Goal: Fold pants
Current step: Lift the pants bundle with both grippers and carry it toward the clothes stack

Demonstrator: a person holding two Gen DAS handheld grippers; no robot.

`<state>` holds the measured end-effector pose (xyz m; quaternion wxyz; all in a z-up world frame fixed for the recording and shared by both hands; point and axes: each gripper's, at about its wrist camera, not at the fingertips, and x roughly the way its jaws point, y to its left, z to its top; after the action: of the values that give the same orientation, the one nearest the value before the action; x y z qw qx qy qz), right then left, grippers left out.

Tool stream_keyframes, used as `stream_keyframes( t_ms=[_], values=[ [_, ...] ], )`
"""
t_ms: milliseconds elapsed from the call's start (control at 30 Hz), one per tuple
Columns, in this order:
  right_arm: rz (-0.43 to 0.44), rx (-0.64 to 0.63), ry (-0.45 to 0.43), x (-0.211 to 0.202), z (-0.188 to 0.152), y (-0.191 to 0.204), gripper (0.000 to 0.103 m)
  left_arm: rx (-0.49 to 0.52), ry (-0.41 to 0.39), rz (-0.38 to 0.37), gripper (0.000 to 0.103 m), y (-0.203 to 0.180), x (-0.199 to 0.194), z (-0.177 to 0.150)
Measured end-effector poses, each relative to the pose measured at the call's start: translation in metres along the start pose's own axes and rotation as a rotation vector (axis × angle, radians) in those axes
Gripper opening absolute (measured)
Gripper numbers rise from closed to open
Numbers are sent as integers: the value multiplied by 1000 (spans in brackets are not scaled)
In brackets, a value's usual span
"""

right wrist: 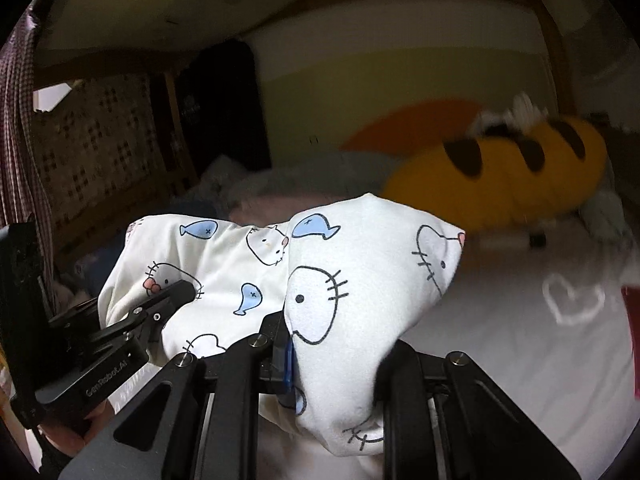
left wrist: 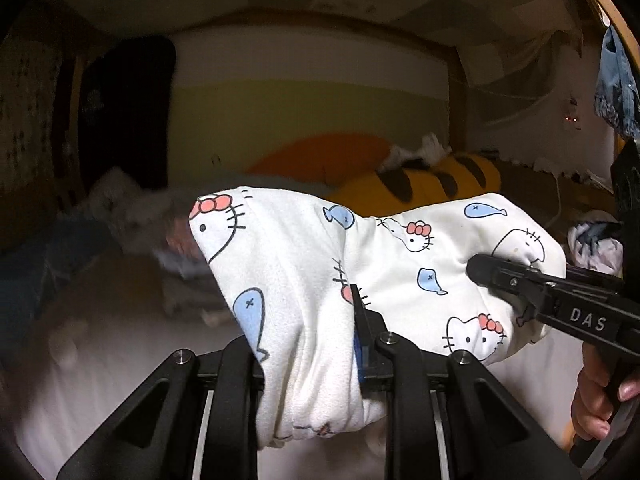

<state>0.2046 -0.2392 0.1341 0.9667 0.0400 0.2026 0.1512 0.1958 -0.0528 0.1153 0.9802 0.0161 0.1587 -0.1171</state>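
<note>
white cotton pants (left wrist: 312, 264) printed with cat faces and blue fish hang bunched between both tools, lifted clear above the white bed sheet (right wrist: 520, 320). left tongs (left wrist: 320, 320) clamped on one bunch of the fabric; right tongs (right wrist: 332, 344) clamped on another, close beside. advice: draw the two grips apart to tension the cloth, keep them level, then lay it flat mid-bed, away from the yellow striped plush (right wrist: 520, 168).

Right gripper (right wrist: 332, 364) clamps the white printed pants (right wrist: 360, 280); left gripper (right wrist: 176, 300) grips alongside.
</note>
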Motion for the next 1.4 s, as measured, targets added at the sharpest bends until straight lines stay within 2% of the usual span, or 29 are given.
stream_keyframes(
  t_ms=[133, 300, 533, 700, 867, 967, 1033, 1400],
  values=[
    [26, -21, -79, 15, 32, 14, 20, -3, -1, 36, 20, 15, 10, 33],
    [46, -51, -149, 43, 66, 29, 20, -11, -62, 41, 20, 44, 34, 66],
    [74, -54, -217, 125, 125, 39, 20, -4, -136, 99, 20, 86, 85, 105],
    [64, -35, -256, 182, 157, 45, 20, -9, -121, 91, 20, 120, 138, 117],
    [101, -25, -211, 254, 175, 41, 20, -8, -117, 94, 20, 150, 184, 115],
    [97, -35, -176, 295, 168, 44, 20, -31, -99, 90, 20, 164, 208, 100],
    [81, -69, -124, 326, 162, 49, 20, -41, -50, 113, 20, 171, 230, 91],
    [38, -69, 30, 403, 135, 42, 20, -37, 71, 150, 20, 178, 281, 71]
  ],
)
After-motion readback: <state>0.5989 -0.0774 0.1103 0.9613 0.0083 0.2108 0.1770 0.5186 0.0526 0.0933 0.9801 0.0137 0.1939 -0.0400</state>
